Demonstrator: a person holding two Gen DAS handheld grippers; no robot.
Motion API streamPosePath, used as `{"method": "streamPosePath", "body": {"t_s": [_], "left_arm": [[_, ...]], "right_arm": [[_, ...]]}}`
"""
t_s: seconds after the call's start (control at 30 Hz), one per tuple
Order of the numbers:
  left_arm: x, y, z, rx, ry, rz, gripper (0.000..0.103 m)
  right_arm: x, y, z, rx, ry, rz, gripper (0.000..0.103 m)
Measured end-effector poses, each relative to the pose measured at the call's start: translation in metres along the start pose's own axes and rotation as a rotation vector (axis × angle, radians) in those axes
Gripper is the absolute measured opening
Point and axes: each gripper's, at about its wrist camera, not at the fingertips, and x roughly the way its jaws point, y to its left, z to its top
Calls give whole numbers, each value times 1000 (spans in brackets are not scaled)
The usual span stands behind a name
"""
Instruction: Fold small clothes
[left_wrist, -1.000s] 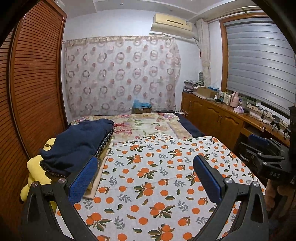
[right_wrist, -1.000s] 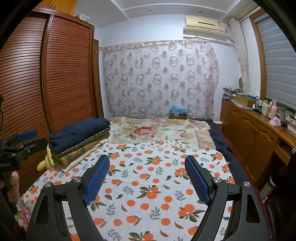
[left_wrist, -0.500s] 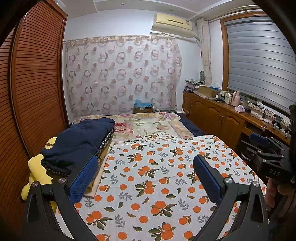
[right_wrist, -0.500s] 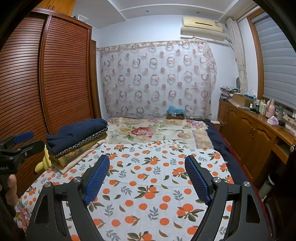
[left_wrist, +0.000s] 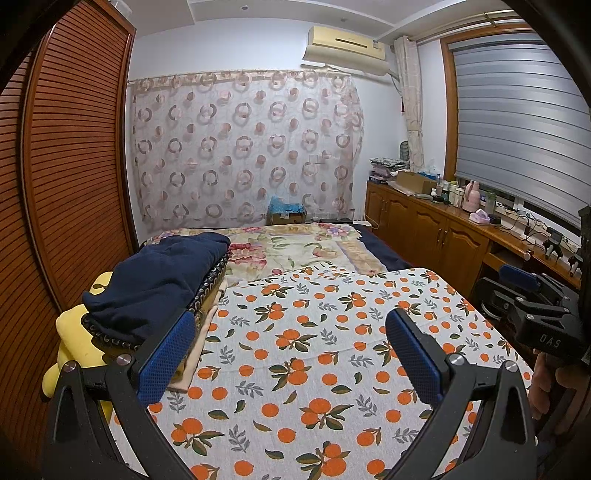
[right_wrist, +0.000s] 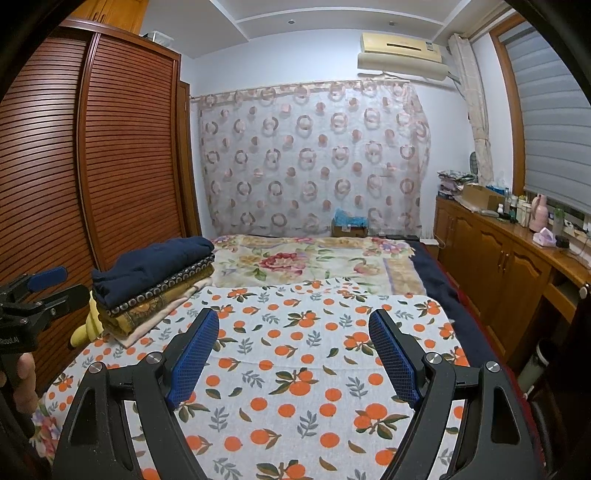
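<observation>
While both grippers hover above the orange-print sheet (right_wrist: 317, 369), the left gripper (left_wrist: 291, 354) and right gripper (right_wrist: 295, 350) each spread two fingers wide, holding nothing. One pile of folded clothes (right_wrist: 155, 280), four layers with a navy top, lies at the sheet's far left edge.

The left gripper (left_wrist: 290, 350) is held level with its two blue-padded fingers (left_wrist: 166, 356) spread wide and nothing between them. The right gripper (right_wrist: 293, 356) is posed the same way, jaws wide apart and holding nothing. Each gripper shows at the edge of the other's view, gripped by a bare hand (right_wrist: 22, 376).
</observation>
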Motion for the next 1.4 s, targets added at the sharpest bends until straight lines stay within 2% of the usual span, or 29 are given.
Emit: {"method": "streamPosePath", "body": {"t_s": [1.4], "left_arm": [[-2, 1, 0, 2, 0, 0, 103]], "right_arm": [[-2, -4, 2, 2, -3, 2, 85]]}}
